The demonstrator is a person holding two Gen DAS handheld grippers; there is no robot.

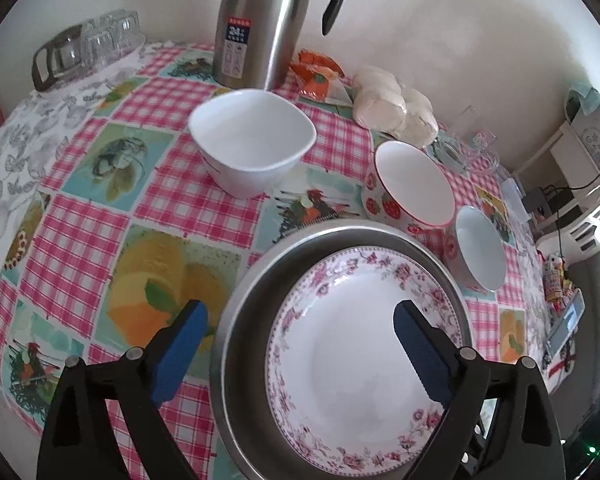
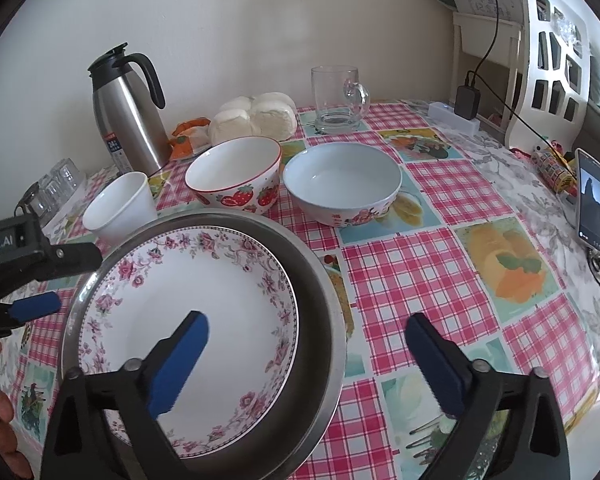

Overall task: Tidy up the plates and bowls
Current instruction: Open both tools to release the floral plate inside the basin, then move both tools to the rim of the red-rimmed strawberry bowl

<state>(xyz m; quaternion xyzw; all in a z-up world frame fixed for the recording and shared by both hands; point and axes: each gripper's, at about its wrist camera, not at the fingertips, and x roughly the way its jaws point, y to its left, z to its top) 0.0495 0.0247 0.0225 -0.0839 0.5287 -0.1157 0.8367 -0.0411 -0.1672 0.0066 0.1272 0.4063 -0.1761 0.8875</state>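
A white plate with a pink floral rim (image 1: 360,344) (image 2: 188,320) lies inside a round steel tray (image 1: 244,320) (image 2: 324,304) on the checked tablecloth. My left gripper (image 1: 300,320) is open above the tray's left rim, holding nothing; it also shows in the right wrist view (image 2: 40,304) left of the tray. My right gripper (image 2: 306,332) is open above the tray's right rim, empty. Behind the tray stand a square white bowl (image 1: 252,140) (image 2: 118,208), a strawberry-print bowl (image 1: 412,184) (image 2: 236,176) and a pale blue floral bowl (image 1: 480,248) (image 2: 340,184).
A steel thermos jug (image 1: 260,24) (image 2: 128,112), wrapped buns (image 1: 392,100) (image 2: 256,118) and an orange packet (image 1: 320,76) stand by the wall. A glass mug (image 2: 336,100), upturned glasses (image 1: 96,44) and a phone (image 2: 590,200) sit near the table edges.
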